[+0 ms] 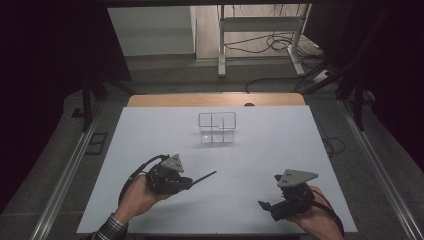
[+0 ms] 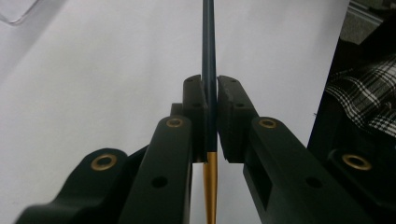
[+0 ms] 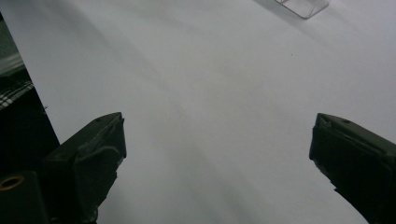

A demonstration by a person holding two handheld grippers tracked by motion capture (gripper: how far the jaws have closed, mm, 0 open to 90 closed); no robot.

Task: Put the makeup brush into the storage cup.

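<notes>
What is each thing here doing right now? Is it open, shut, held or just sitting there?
left gripper: shut on the pen
pen: held, sticking out over the table
right gripper: open, nothing between its fingers
clear divided box: upright on the table, looks empty

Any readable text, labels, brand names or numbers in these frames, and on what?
None can be read. The dark pen in the left tool, the clear divided box, the white table and the right tool carry no visible lettering.
</notes>
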